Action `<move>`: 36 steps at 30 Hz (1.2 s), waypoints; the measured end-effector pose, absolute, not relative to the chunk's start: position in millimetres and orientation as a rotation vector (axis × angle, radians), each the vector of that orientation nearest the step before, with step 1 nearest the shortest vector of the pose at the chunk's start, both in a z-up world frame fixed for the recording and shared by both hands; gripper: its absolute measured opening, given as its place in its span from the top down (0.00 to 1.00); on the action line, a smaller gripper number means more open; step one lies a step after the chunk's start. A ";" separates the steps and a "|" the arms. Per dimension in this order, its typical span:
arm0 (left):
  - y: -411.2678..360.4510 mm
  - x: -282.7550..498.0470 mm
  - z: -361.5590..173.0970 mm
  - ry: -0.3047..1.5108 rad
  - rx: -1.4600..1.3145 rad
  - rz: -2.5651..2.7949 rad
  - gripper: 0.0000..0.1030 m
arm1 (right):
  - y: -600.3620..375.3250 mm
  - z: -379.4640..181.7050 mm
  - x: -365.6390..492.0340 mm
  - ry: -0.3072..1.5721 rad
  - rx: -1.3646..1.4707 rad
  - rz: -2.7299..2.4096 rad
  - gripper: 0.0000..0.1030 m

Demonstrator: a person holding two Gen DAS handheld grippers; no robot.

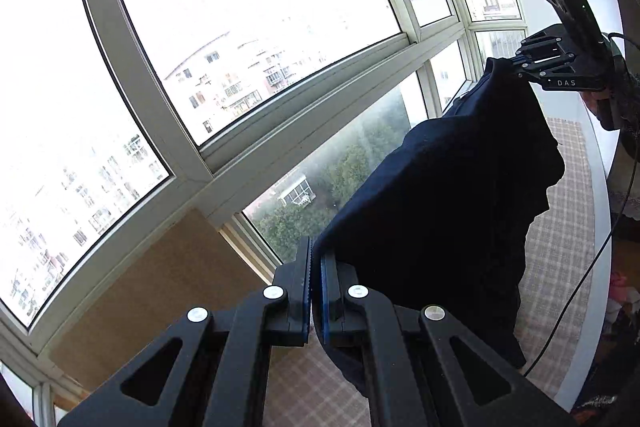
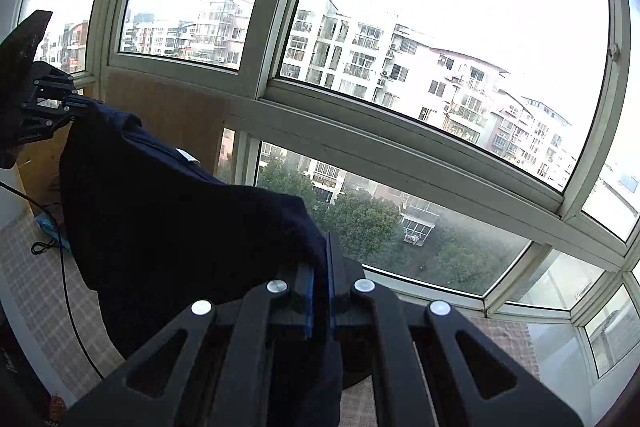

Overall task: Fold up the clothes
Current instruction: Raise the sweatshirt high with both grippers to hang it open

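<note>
A dark navy garment (image 1: 460, 207) hangs in the air, stretched between both grippers. In the left wrist view my left gripper (image 1: 316, 261) is shut on one top corner of it, at the lower middle. My right gripper (image 1: 514, 62) holds the other corner at the upper right, and the cloth drapes down below it. In the right wrist view my right gripper (image 2: 320, 263) is shut on the garment (image 2: 160, 211), and my left gripper (image 2: 78, 103) pinches the far corner at the left edge. The garment's lower part hangs over the checked surface.
A large window with white frames (image 1: 280, 107) fills the space ahead. A checked cloth (image 1: 568, 227) covers the surface below. A brown board (image 1: 160, 267) leans under the window. A black cable (image 1: 592, 267) trails from the right gripper. Something small and blue (image 2: 48, 223) lies on the cloth.
</note>
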State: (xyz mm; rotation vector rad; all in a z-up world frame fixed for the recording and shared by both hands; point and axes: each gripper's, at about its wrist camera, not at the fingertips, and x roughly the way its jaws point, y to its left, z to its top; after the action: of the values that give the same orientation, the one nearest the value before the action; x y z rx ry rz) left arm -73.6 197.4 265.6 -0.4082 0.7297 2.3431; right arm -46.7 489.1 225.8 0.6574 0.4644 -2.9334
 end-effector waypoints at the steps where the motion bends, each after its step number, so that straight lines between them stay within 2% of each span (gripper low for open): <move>1: 193.7 -60.6 282.6 0.736 -0.375 2.355 0.97 | 486.4 245.7 -34.3 0.476 0.614 -2.955 0.96; 8: 172.6 35.4 384.3 0.795 -0.174 2.446 0.97 | 453.9 362.6 65.0 0.641 0.322 -3.058 0.96; 11: 159.6 66.9 423.4 0.765 -0.134 2.480 0.97 | 444.3 401.3 100.5 0.635 0.233 -3.078 0.96; 15: 142.9 106.6 466.7 0.757 -0.072 2.527 0.97 | 427.9 433.9 139.6 0.673 0.141 -3.087 0.96; 19: 127.0 142.0 488.0 0.792 -0.013 2.563 0.97 | 411.8 444.8 165.1 0.744 0.094 -3.075 0.96; 23: 116.2 146.0 490.9 0.811 -0.018 2.568 0.97 | 409.2 451.0 168.3 0.733 0.103 -3.063 0.96; 28: 124.3 97.7 462.5 0.838 -0.160 2.550 0.97 | 408.2 435.1 129.2 0.768 0.182 -3.057 0.96; 32: 143.0 21.4 418.3 0.881 -0.316 2.527 0.97 | 412.7 410.8 60.1 0.771 0.321 -3.042 0.96; 36: 163.8 -75.1 358.8 0.893 -0.474 2.501 0.97 | 425.4 361.6 -42.2 0.753 0.504 -3.027 0.96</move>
State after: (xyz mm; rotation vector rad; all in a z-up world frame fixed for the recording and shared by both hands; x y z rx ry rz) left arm -75.1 163.8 358.8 -0.4743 0.8927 2.5012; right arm -42.2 425.4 361.6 0.5038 0.7530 -3.0269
